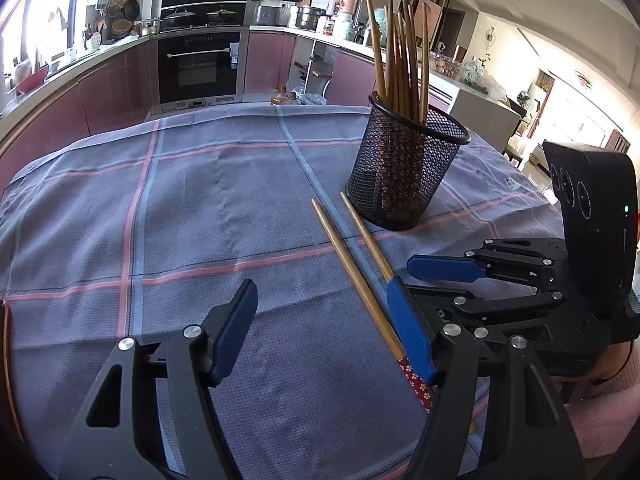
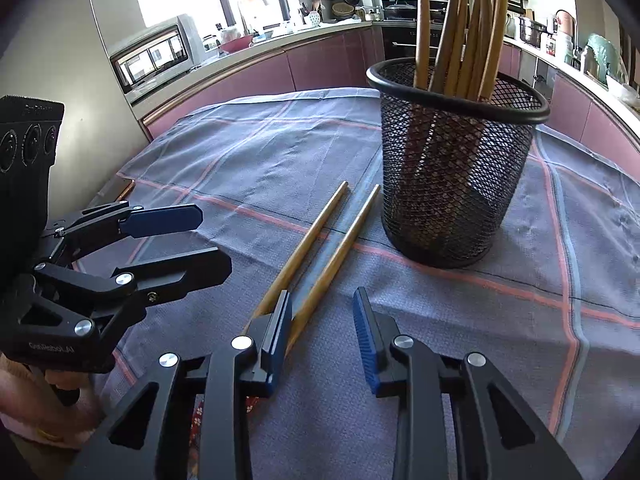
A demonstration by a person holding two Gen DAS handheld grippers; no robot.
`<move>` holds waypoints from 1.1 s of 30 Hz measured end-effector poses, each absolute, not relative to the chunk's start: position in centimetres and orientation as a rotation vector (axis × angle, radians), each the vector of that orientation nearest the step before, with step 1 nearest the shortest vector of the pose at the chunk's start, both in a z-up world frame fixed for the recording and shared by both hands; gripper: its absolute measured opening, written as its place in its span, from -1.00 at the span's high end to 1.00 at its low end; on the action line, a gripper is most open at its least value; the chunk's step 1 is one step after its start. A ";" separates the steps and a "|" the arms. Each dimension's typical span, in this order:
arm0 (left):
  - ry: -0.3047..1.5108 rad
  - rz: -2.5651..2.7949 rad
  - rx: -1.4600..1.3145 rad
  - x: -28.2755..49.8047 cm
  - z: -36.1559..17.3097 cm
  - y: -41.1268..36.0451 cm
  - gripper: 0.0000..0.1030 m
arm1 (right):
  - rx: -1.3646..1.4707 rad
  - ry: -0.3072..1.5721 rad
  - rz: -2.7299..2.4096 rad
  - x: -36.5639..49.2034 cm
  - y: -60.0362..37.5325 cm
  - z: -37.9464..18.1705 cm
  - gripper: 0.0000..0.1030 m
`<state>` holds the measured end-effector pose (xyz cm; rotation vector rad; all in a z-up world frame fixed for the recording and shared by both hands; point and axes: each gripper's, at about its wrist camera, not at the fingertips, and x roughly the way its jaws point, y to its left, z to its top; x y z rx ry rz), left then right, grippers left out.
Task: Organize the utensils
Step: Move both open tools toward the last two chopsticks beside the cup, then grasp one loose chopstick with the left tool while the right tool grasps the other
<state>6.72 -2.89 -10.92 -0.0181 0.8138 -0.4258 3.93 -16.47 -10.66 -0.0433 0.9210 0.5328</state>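
Note:
Two wooden chopsticks (image 2: 308,240) lie side by side on the checked cloth, just in front of a black mesh holder (image 2: 452,184) with several chopsticks standing in it. My right gripper (image 2: 324,320) hangs low over their near ends. The right-hand chopstick (image 2: 344,240) runs between its blue pads, beside the left pad and apart from the right one; the other passes under the left finger. My left gripper (image 1: 320,300) is open, and one chopstick (image 1: 348,260) lies between its fingers near the right pad. The mesh holder (image 1: 404,176) stands beyond it.
The grey-blue checked tablecloth (image 1: 180,208) covers the table. Each gripper shows in the other's view, close beside it: the right gripper (image 1: 436,280) and the left gripper (image 2: 212,240). Kitchen counters and an oven (image 1: 200,64) lie beyond the far edge. A hand in a pink sleeve (image 2: 48,432) holds the left tool.

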 end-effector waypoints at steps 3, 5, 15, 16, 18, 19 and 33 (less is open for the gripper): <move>0.832 -0.436 0.006 6.8 -11.2 -3.6 -0.15 | -0.027 0.931 0.541 4.0 -16.9 -10.7 0.47; 0.848 -0.441 0.022 7.1 -11.5 -4.2 -0.05 | -0.027 0.933 0.542 4.0 -17.0 -10.8 0.49; 0.905 -0.439 0.093 8.3 -12.7 -6.4 0.55 | -0.032 0.945 0.552 4.0 -17.6 -10.7 0.52; 0.909 -0.445 0.087 8.4 -12.7 -6.3 0.60 | -0.032 0.944 0.551 4.0 -17.6 -10.7 0.52; 0.912 -0.445 0.085 8.4 -12.8 -6.2 0.64 | -0.028 0.941 0.549 4.1 -17.6 -10.7 0.52; 0.915 -0.444 0.084 8.4 -12.8 -6.2 0.64 | -0.027 0.940 0.546 4.3 -17.5 -10.7 0.52; 0.928 -0.410 0.045 10.0 -12.8 -6.0 0.80 | 0.028 0.931 0.529 5.8 -17.0 -11.0 0.80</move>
